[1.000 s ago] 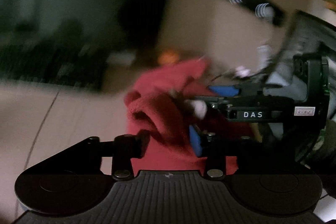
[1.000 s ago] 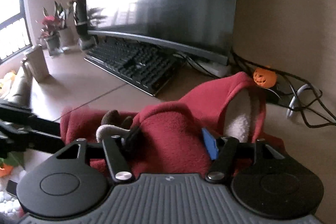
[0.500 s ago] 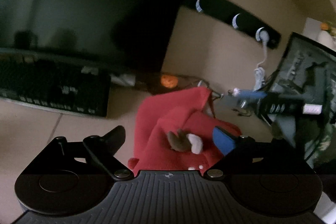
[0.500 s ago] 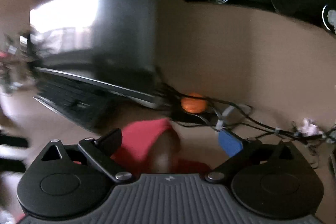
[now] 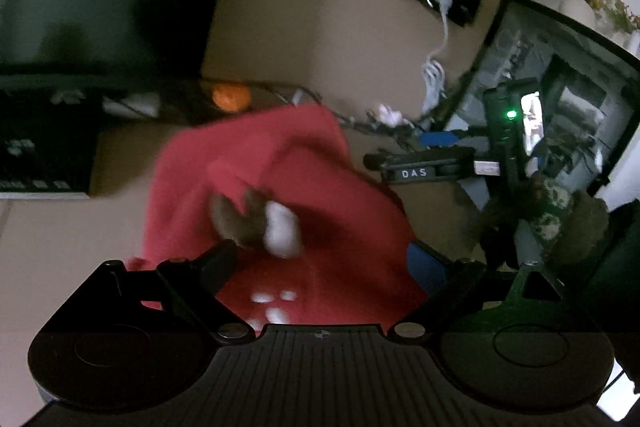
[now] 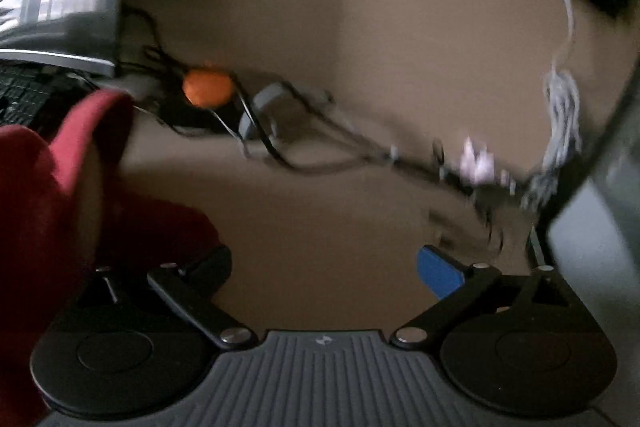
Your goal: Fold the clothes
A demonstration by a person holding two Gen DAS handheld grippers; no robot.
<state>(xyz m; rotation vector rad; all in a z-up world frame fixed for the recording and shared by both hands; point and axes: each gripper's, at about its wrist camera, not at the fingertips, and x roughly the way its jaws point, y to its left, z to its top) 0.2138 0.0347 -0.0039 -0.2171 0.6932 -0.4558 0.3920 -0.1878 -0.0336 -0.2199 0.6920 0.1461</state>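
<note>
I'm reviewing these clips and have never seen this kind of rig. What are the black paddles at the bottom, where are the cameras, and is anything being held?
No robot here: a person holds a two-finger gripper in each hand, each carrying a fisheye camera that looks forward along its fingers. The black parts at the bottom are the gripper's own body.

Left view: the left gripper is open over a red fleece garment lying on a tan desk; the right tool shows beyond.

Right view: the right gripper is open and empty, the garment to its left. Behind lie cables and an orange pumpkin ornament.

Nothing is held.

Black left gripper; ribbed grey base; one blue finger pad.
</note>
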